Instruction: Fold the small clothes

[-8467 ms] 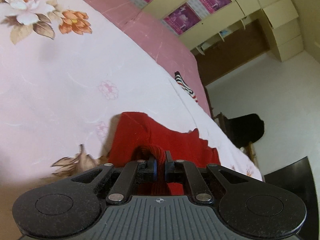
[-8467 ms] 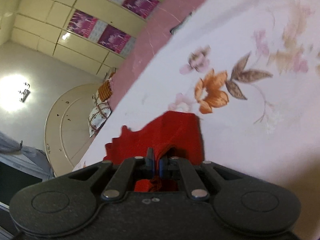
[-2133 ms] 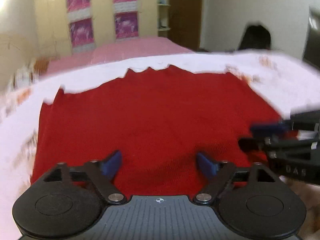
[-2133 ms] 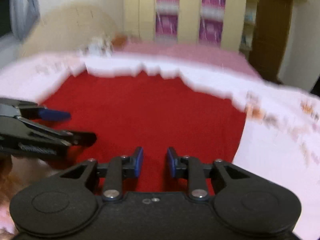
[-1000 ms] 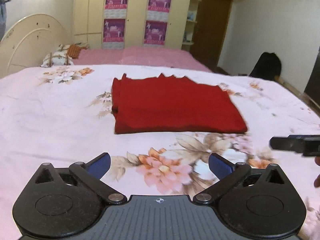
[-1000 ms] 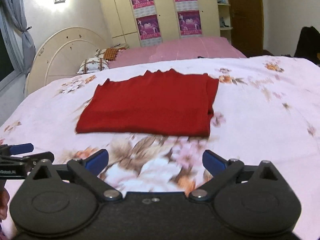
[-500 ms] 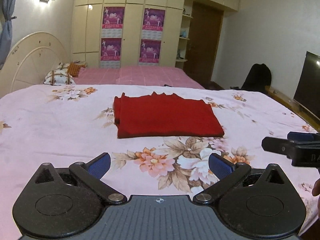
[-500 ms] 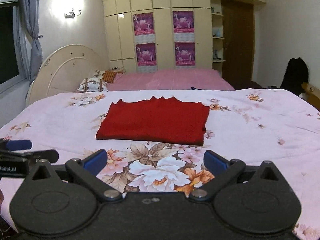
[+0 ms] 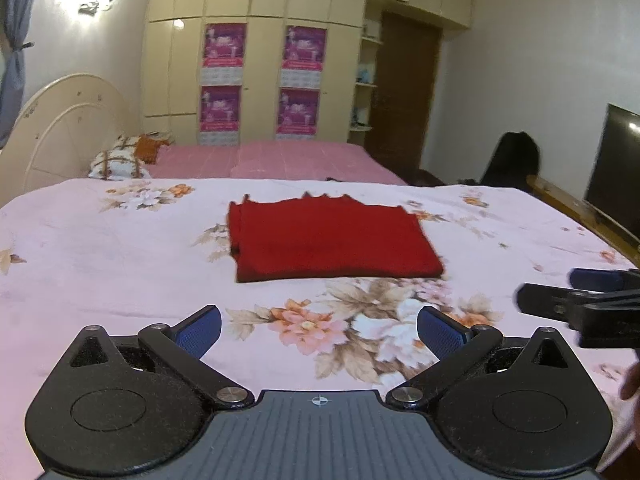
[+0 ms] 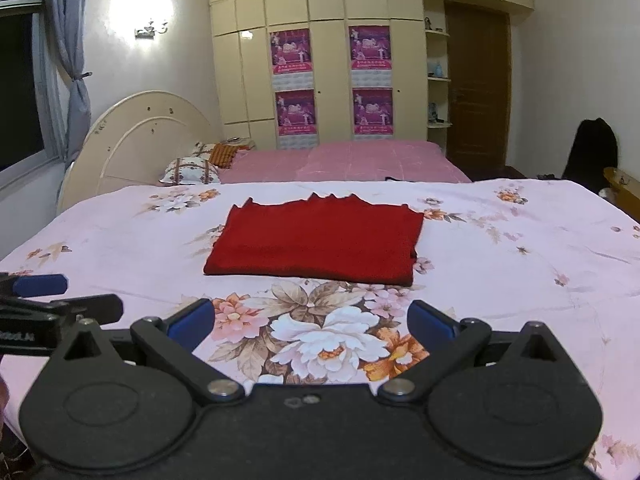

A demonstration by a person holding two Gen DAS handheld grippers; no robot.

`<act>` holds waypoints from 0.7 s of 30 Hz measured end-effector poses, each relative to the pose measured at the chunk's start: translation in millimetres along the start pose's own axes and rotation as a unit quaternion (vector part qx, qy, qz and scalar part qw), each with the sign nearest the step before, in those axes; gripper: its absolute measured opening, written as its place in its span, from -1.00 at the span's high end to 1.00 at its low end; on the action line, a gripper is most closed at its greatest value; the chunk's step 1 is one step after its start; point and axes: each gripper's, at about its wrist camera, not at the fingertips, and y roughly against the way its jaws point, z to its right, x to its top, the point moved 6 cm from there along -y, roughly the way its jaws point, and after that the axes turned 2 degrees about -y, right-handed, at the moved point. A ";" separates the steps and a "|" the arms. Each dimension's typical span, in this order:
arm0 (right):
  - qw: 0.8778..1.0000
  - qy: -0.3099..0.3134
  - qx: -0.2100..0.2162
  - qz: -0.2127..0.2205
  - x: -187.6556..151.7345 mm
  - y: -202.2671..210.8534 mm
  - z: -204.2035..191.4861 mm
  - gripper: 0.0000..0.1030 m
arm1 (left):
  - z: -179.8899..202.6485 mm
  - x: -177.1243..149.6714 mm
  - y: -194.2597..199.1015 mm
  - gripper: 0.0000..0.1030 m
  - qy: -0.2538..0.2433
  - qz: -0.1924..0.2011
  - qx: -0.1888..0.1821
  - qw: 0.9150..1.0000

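Both grippers are up off the bed and empty. The left gripper has its blue-padded fingers spread wide apart, nothing between them but the floral bedsheet below. Same story on the right gripper: jaws flung fully apart, blue pads out at the sides, gripping nothing and touching nothing.

And there's the red garment, folded into a neat flat rectangle, lying on the sheet at 12 o'clock from the left gripper, well apart from its fingertips. From the right wrist view the red garment sits at 12 o'clock too, just beyond a big white-and-orange flower printed on the bedsheet. Its far edge shows small jagged points; the layered fold edges show on its left side in the left view and on its right side in the right view.

Each camera catches the other tool: in the left view the right gripper pokes in at 3 o'clock, and in the right view the left gripper comes in at 9 o'clock, both hanging over the near part of the bed, well short of the garment.

Behind, a pink bedspread, patterned pillows by the cream headboard, a wardrobe with purple posters, a brown door, and a dark television at 2 o'clock in the left view.
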 end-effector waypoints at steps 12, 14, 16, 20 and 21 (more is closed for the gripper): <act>0.999 -0.034 -0.007 -0.014 41.3 -109.0 47.9 0.06 | -81.3 -36.3 -196.4 -0.59 0.409 -0.032 -0.104 0.906; 0.999 -0.025 -0.004 -0.023 45.8 -130.8 50.1 0.08 | -85.0 -43.5 -224.2 -0.59 0.442 -0.032 -0.095 0.892; 0.999 -0.016 -0.001 -0.033 46.9 -150.9 51.0 0.07 | -85.8 -46.5 -246.7 -0.59 0.465 -0.030 -0.091 0.880; 0.998 -0.015 0.008 -0.057 46.5 -191.1 57.3 0.08 | -86.1 -33.8 -278.2 -0.59 0.476 -0.013 -0.077 0.876; 0.998 -0.016 0.010 -0.063 46.4 -203.3 58.9 0.08 | -85.4 -29.8 -286.2 -0.59 0.476 -0.007 -0.068 0.877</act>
